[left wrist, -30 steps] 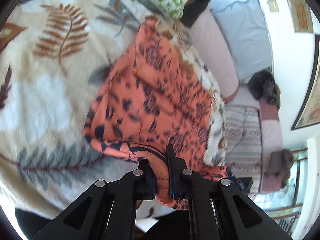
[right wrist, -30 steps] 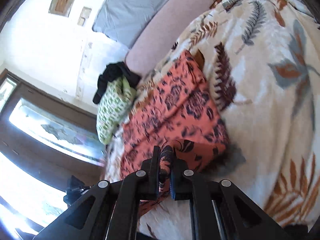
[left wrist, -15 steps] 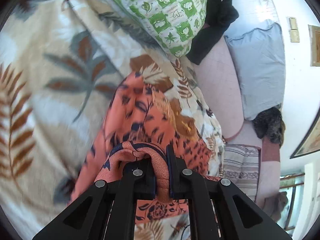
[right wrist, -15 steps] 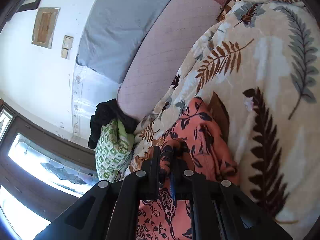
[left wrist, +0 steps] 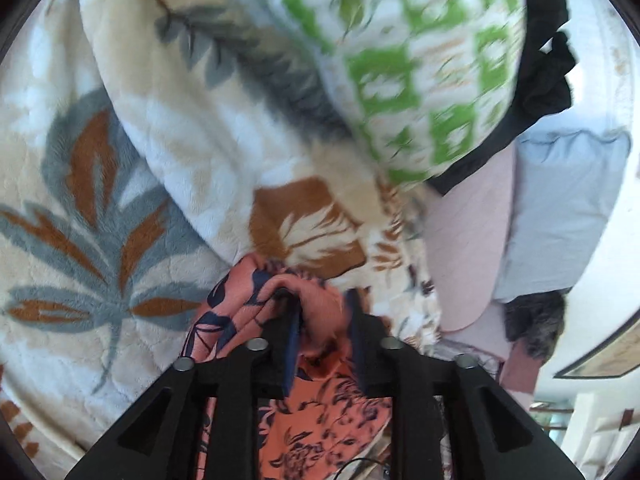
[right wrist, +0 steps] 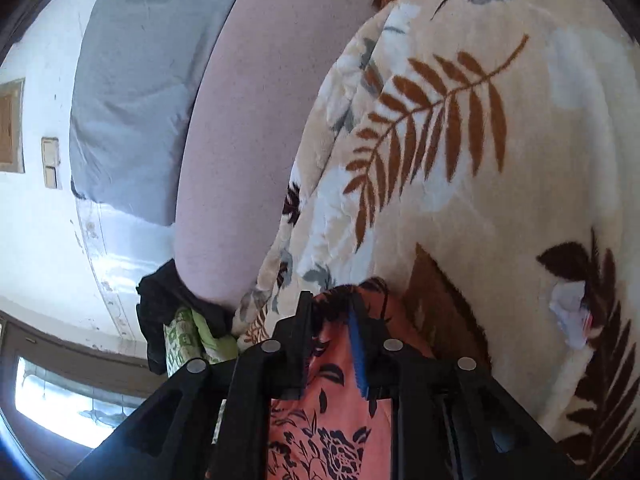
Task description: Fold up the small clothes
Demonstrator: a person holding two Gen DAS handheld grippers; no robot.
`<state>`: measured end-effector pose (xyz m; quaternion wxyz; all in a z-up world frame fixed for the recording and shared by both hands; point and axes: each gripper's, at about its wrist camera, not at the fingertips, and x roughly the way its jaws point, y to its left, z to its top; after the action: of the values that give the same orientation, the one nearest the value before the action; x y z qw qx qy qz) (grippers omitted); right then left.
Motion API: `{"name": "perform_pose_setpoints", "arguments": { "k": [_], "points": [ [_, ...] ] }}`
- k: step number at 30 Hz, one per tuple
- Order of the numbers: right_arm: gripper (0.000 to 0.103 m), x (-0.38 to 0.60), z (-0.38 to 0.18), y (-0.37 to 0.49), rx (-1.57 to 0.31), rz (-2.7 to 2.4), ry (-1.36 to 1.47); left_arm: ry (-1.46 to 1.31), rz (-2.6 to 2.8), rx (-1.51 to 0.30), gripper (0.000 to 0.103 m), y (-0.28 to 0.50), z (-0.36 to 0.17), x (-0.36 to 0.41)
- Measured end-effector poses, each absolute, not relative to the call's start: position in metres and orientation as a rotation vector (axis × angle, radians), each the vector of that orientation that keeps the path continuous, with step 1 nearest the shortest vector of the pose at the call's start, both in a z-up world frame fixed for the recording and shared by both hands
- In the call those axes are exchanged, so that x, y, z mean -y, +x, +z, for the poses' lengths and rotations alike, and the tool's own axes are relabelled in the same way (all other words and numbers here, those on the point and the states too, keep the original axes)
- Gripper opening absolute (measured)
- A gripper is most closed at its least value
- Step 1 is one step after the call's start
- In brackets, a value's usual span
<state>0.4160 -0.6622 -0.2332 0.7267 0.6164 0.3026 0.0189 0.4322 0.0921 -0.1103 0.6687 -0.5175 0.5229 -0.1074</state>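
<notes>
The garment is an orange cloth with a dark floral print (left wrist: pixel 320 312), lying on a cream leaf-patterned blanket (left wrist: pixel 120 184). My left gripper (left wrist: pixel 320 312) has its jaws parted, with a bunched fold of the orange cloth lying loosely between them. My right gripper (right wrist: pixel 330 312) also has its jaws parted, low over the far edge of the same orange cloth (right wrist: pixel 332 400), which runs back under the fingers. Most of the garment is hidden below both grippers.
A green and white patterned pillow (left wrist: pixel 420 60) with a black cloth (left wrist: pixel 548 64) behind it lies just beyond the left gripper. A pink bolster (right wrist: pixel 260 128) and a grey pillow (right wrist: pixel 136 92) line the wall. The blanket (right wrist: pixel 460 200) spreads to the right.
Both grippers carried the orange cloth's edge forward across the blanket toward the pillows, folding it over. Both jaws, shut on the cloth before, have now parted.
</notes>
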Motion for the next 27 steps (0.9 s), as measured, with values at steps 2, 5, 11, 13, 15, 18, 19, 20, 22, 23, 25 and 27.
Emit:
{"name": "perform_pose_setpoints", "arguments": {
  "k": [2, 5, 11, 13, 15, 18, 19, 20, 22, 23, 25, 27],
  "points": [
    [0.028, 0.673, -0.227, 0.408, -0.621, 0.025, 1.353, -1.149, -0.223, -1.112, 0.049, 0.426, -0.100, -0.100],
    [0.036, 0.673, -0.216, 0.401, -0.674, 0.039, 1.226, -1.069, -0.201, -1.097, 0.050, 0.419, -0.092, -0.106],
    [0.047, 0.654, -0.219, 0.400, -0.790, 0.074, 1.056, -0.890, -0.261, -1.189, 0.056, 0.418, -0.098, -0.073],
    [0.049, 0.641, -0.221, 0.408, -0.819, 0.087, 1.020, -0.799, -0.289, -1.227, 0.058, 0.421, -0.101, -0.049],
    [0.049, 0.626, -0.218, 0.418, -0.840, 0.089, 0.936, -0.668, -0.274, -1.242, 0.063, 0.427, -0.102, -0.027],
    [0.044, 0.605, -0.213, 0.432, -0.866, 0.057, 0.763, -0.498, -0.209, -1.230, 0.052, 0.440, -0.102, 0.002],
    [0.023, 0.600, -0.211, 0.437, -0.882, 0.067, 0.726, -0.449, -0.193, -1.215, 0.020, 0.443, -0.102, 0.009],
    [0.007, 0.596, -0.206, 0.442, -0.892, 0.091, 0.686, -0.399, -0.188, -1.204, 0.004, 0.449, -0.100, 0.014],
    [0.006, 0.605, -0.188, 0.436, -0.778, 0.120, 0.696, -0.423, -0.175, -1.167, 0.003, 0.455, -0.095, 0.011],
    [0.006, 0.615, -0.182, 0.430, -0.711, 0.116, 0.740, -0.456, -0.151, -1.140, 0.003, 0.458, -0.094, 0.004],
    [0.002, 0.641, -0.190, 0.427, -0.674, 0.038, 0.852, -0.513, -0.058, -1.131, 0.001, 0.471, -0.104, -0.014],
    [0.001, 0.649, -0.218, 0.436, -0.800, -0.045, 0.876, -0.542, 0.040, -1.190, 0.001, 0.477, -0.120, -0.029]
  ]
}}
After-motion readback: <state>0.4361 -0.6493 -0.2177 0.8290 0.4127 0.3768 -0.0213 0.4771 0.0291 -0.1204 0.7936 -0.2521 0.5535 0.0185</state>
